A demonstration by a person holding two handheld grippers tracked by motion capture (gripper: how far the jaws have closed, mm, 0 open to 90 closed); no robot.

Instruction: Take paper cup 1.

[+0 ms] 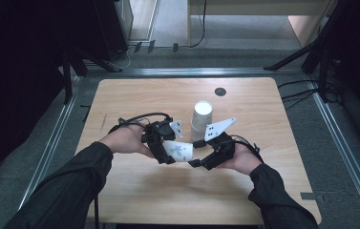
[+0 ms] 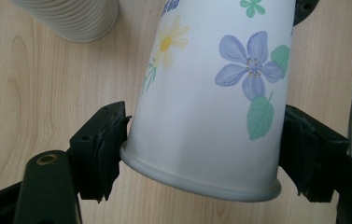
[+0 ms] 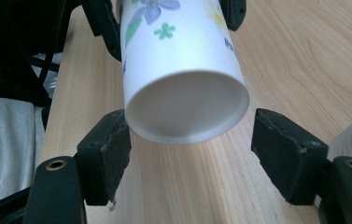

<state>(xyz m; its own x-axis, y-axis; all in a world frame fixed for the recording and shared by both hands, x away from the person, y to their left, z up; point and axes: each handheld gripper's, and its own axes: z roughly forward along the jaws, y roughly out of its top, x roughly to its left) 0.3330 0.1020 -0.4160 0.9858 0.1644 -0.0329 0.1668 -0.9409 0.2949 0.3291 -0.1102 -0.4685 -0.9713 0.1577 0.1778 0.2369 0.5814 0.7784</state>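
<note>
Flowered paper cup (image 2: 201, 107), blue lettering unreadable, pinched in left gripper (image 2: 201, 149), right gripper (image 3: 190, 151) spread around its base.

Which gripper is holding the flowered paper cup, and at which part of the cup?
The left gripper clamps the flowered paper cup near its rolled rim. The right gripper is open around its base.

Even overhead light on the pale table (image 1: 134, 100), dark surroundings swallowed in shadow, soft sheen on the wood, faint shadow under the flowered cup (image 3: 183, 84), gripper views sharp, high view slightly soft
</note>
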